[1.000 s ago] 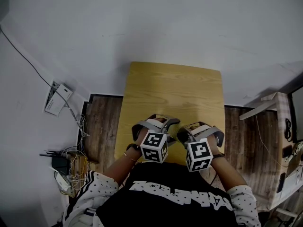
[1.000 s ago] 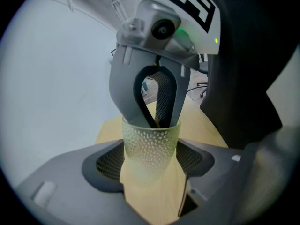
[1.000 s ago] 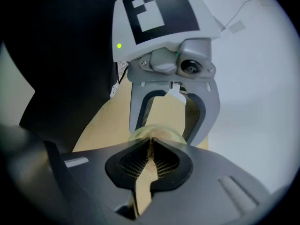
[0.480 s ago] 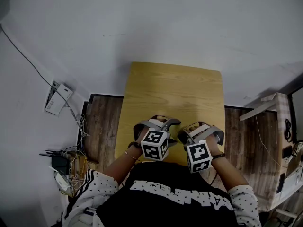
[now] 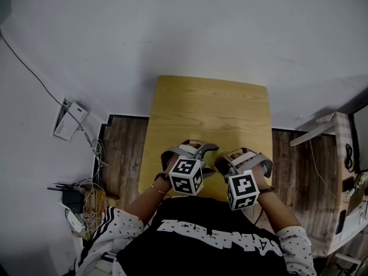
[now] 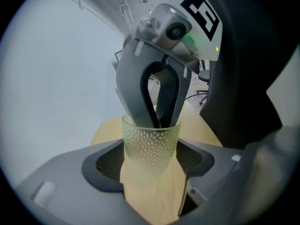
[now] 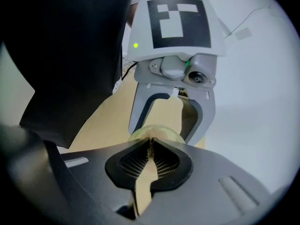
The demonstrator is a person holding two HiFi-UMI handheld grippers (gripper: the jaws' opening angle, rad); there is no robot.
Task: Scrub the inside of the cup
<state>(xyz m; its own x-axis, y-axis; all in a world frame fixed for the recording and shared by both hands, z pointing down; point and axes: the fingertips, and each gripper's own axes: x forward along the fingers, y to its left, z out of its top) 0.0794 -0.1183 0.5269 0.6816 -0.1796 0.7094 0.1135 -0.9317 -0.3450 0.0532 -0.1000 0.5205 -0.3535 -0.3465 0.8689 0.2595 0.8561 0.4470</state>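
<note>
A clear, dimpled cup (image 6: 151, 144) stands upright between the pads of my left gripper (image 6: 151, 162), which is shut on it over the near end of the wooden table (image 5: 210, 105). My right gripper (image 6: 159, 120) reaches down into the cup's mouth from the far side. In the right gripper view its jaws (image 7: 151, 143) are shut on a thin, frayed scrubber (image 7: 151, 146) just above the cup's rim (image 7: 164, 132). In the head view the left gripper (image 5: 198, 152) and right gripper (image 5: 225, 161) meet tip to tip, and the cup is hidden between them.
The table's far half is bare wood. Grey walls surround it. Cables and a power strip (image 5: 77, 203) lie on the floor at the left, and a shelf unit (image 5: 345, 171) stands at the right. The person's torso is close behind the grippers.
Both grippers stay almost in place over the table's near edge, with only a slight wobble. The grips look the same.
</note>
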